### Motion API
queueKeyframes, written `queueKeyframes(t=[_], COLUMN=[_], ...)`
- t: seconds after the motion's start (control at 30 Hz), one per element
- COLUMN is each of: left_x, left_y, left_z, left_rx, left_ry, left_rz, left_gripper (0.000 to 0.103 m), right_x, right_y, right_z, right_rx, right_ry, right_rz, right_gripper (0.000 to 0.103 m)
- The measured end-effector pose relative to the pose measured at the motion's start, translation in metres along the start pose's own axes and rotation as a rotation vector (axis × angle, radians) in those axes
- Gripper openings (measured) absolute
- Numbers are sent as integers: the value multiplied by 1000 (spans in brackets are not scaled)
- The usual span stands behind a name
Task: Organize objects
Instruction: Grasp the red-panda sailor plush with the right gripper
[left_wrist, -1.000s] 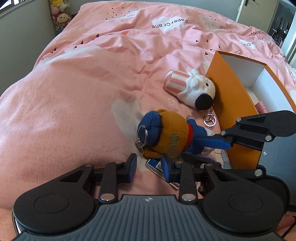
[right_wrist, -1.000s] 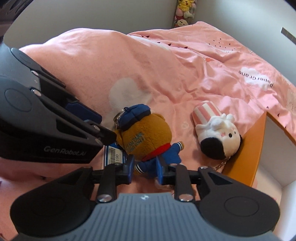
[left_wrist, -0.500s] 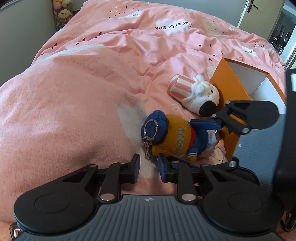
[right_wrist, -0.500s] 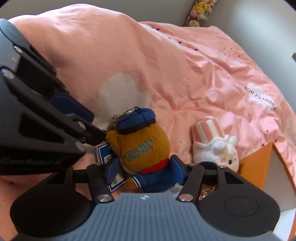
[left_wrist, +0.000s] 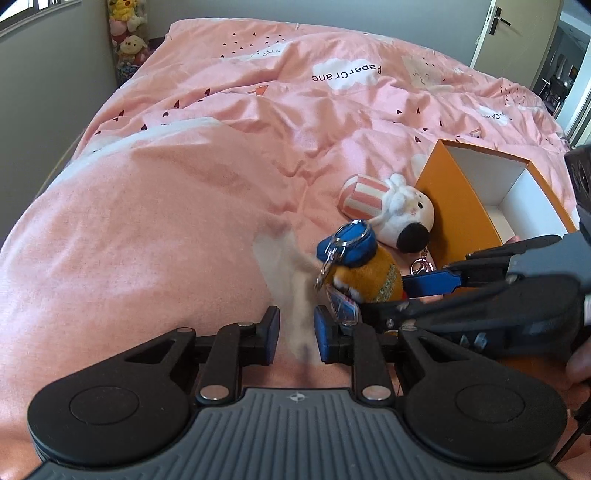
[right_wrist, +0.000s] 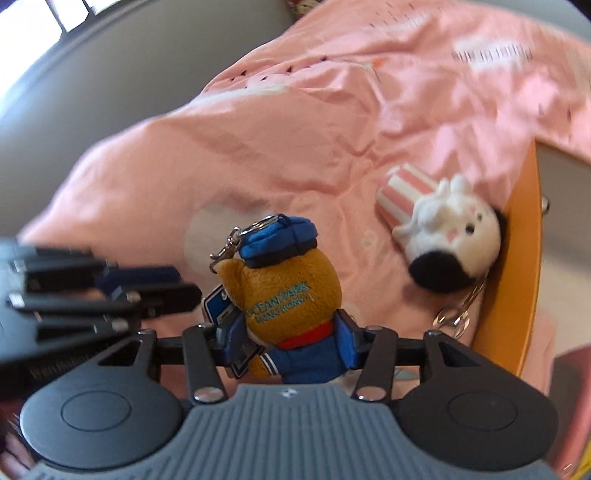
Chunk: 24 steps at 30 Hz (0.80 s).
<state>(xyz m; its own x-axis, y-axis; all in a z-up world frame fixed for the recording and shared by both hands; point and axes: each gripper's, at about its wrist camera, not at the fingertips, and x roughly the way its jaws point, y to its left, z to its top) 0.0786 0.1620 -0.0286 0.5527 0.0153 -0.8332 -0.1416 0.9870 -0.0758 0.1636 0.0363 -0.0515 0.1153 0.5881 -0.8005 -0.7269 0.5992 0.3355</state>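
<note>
The left gripper hung near the pink bedspread, its jaws narrow with nothing between them. Just right of it, the right gripper was closing on the brown bear plush, pads against its blue body. Farther right, the white plush lay against the orange box.

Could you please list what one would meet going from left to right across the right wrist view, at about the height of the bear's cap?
Left tongs → brown bear plush in a blue cap → white plush with a striped pink cup → orange box wall.
</note>
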Motion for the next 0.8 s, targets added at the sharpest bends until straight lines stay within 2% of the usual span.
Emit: queueKeyframes(t=[0.1, 0.23, 0.43, 0.47, 0.53, 0.6, 0.8], left_x=[8, 24, 34, 34, 34, 33, 36], left_y=[-6, -15, -24, -25, -26, -29, -41], left_z=[-3, -7, -7, -6, -3, -1, 8], left_rx=[24, 38, 49, 49, 48, 51, 82], left_ry=[29, 73, 88, 83, 74, 54, 34], left_rz=[-6, -31, -60, -64, -74, -93, -118], left_gripper=[28, 28, 28, 28, 28, 28, 27], right_x=[6, 17, 3, 1, -3, -8, -11], right_y=[-6, -7, 5, 6, 5, 2, -9], right_z=[2, 0, 4, 5, 7, 7, 5], right_rx=[49, 26, -138, -165, -202, -227, -238], right_ry=[10, 27, -59, -69, -84, -94, -86], right_rz=[-8, -48, -212, -235, -271, -314, -361], right_gripper=[54, 56, 58, 54, 40, 21, 16])
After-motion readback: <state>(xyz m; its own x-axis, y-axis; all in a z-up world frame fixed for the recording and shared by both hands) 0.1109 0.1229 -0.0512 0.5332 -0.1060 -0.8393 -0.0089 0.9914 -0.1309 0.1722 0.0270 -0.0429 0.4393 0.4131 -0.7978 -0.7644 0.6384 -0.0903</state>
